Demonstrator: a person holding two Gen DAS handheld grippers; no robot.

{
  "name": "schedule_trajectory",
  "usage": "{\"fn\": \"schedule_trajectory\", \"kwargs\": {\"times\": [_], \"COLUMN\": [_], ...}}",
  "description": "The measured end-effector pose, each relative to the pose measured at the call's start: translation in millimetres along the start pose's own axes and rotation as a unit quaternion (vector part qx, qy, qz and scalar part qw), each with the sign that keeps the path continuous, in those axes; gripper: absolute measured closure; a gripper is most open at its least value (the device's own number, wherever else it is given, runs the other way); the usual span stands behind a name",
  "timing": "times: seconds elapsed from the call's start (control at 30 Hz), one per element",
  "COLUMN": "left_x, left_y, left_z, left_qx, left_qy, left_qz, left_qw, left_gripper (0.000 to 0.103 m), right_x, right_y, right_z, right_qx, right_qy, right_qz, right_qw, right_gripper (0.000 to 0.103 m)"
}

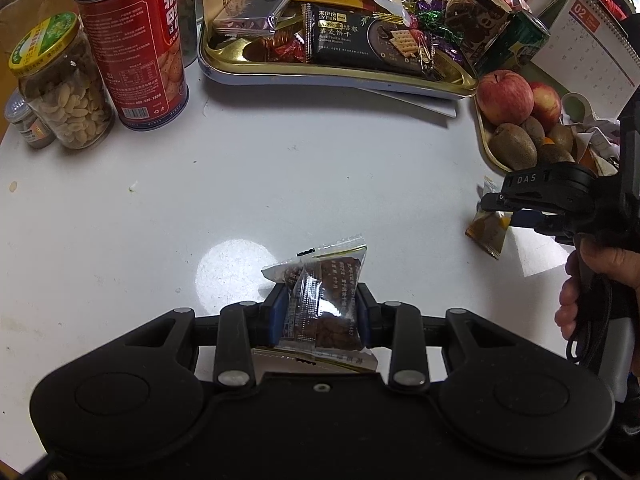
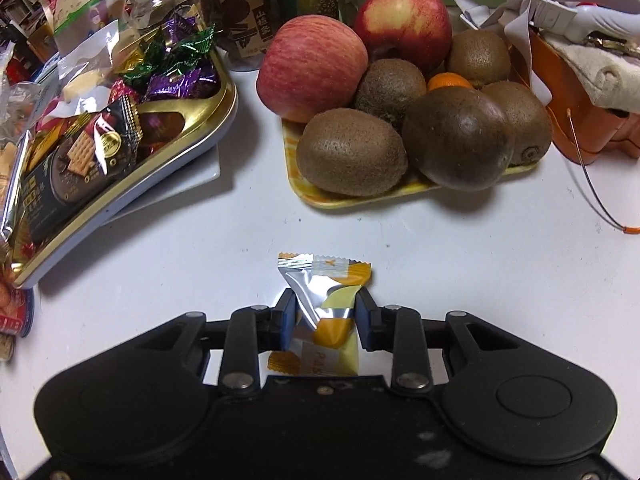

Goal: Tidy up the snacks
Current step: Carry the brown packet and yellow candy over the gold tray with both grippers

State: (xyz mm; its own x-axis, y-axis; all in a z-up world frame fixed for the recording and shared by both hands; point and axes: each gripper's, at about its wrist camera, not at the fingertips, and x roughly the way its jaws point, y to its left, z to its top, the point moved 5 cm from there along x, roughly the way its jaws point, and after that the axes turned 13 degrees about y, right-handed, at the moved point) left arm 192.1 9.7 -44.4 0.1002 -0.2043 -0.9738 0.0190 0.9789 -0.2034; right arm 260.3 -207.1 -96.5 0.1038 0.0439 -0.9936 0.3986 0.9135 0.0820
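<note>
Clamping a crinkly clear-foil packet of brown snack (image 1: 324, 304), left claw (image 1: 322, 312) hangs over the white worktop (image 1: 160, 208). Right claw (image 2: 325, 316) pinches one glossy silver-and-orange packet (image 2: 326, 304), pads pressing both sides. Behind: gold metal tray (image 2: 192, 136) of wrapped candies, two smooth apples (image 2: 312, 68), four fuzzy kiwis (image 2: 352, 152).

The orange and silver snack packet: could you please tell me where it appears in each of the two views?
Left wrist view: the orange and silver snack packet sits at the right edge, under the right gripper.
Right wrist view: it sits at bottom centre, between that gripper's pads.
Shared landmark: the yellow fruit tray with apples and kiwis, just beyond the packet.
</note>
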Motion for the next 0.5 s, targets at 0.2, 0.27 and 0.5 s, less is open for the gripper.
{"fn": "schedule_trajectory", "kwargs": {"times": [0.2, 0.27, 0.5], "left_x": [6.2, 8.0, 16.1], "left_y": [-3.4, -6.6, -14.9], "left_z": [-0.6, -0.7, -4.0], "left_qx": [0.0, 0.003, 0.01], "left_qy": [0.0, -0.001, -0.001], "left_qz": [0.012, 0.017, 0.035], "left_qw": [0.9999, 0.9998, 0.9993], "left_gripper": [0.06, 0.06, 0.06], "right_x": [-10.9, -14.7, -23.4], "right_y": [-4.5, -5.2, -7.8], "right_z": [-30.3, -40.9, -64.7], "right_qx": [-0.042, -0.055, -0.081], "right_qy": [0.01, 0.01, 0.013], "right_qz": [0.006, 0.005, 0.006], "right_qw": [0.999, 0.998, 0.997], "right_gripper": [0.071, 0.071, 0.071]}}
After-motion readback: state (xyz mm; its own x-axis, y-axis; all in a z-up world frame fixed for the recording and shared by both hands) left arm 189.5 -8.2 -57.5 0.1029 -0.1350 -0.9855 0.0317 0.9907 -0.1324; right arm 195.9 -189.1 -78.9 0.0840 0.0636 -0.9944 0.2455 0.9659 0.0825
